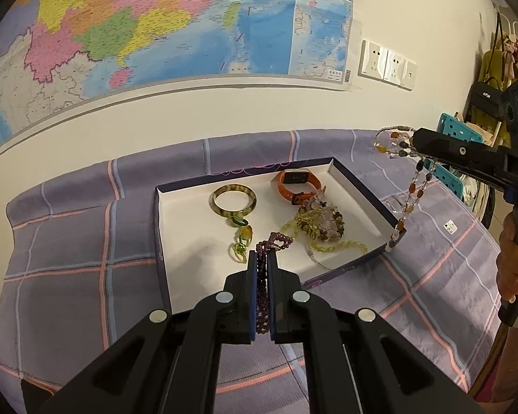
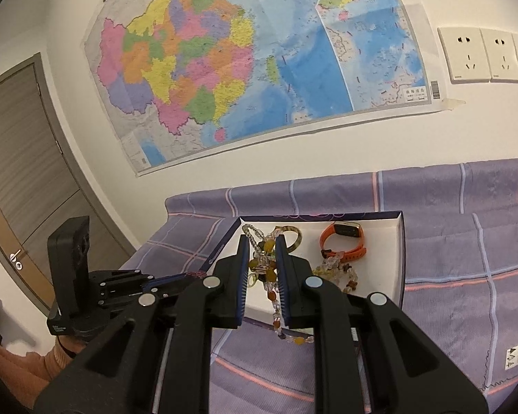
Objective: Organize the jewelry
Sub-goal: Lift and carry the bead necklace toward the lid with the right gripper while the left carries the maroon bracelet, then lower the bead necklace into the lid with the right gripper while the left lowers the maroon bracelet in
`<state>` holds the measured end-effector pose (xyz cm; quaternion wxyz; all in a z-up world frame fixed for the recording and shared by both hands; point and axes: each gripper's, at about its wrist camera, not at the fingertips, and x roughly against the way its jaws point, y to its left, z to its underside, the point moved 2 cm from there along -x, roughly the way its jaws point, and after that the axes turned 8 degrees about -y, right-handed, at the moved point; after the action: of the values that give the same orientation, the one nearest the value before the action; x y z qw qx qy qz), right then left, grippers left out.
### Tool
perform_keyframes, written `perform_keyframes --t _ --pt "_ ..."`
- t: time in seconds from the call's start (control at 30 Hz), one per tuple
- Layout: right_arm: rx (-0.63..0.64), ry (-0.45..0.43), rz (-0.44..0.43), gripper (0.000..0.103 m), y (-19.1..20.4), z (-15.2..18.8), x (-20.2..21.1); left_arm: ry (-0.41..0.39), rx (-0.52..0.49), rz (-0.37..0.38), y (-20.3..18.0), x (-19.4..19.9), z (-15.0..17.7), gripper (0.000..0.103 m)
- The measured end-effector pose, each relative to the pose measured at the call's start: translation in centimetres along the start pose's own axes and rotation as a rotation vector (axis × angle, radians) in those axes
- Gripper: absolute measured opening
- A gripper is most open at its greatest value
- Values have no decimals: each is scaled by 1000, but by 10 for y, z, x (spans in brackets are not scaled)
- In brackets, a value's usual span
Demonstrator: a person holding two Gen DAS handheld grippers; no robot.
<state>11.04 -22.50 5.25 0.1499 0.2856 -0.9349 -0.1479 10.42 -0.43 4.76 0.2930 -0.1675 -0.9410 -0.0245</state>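
The left tool (image 1: 262,262) is clenching purple beads (image 1: 261,293), the right tool (image 2: 263,258) an amber strand (image 2: 269,269) whose dangling tail is risking snagging the box (image 1: 369,193).

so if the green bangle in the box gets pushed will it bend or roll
The green bangle looks like one rigid glossy ring, so it probably won't bend. Lying flat in the box, it would likely slide, not roll. Its attached charm may drag behind.

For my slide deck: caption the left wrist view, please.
Left gripper clamps a purple bead bracelet over the jewelry box; right gripper lifts a multicolored bead necklace.
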Motion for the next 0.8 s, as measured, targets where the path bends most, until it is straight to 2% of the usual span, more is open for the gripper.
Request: perform_keyframes --t 0.8 --pt "-33 29 23 15 -18 0 -34 18 2 -12 4 -18 -5 4"
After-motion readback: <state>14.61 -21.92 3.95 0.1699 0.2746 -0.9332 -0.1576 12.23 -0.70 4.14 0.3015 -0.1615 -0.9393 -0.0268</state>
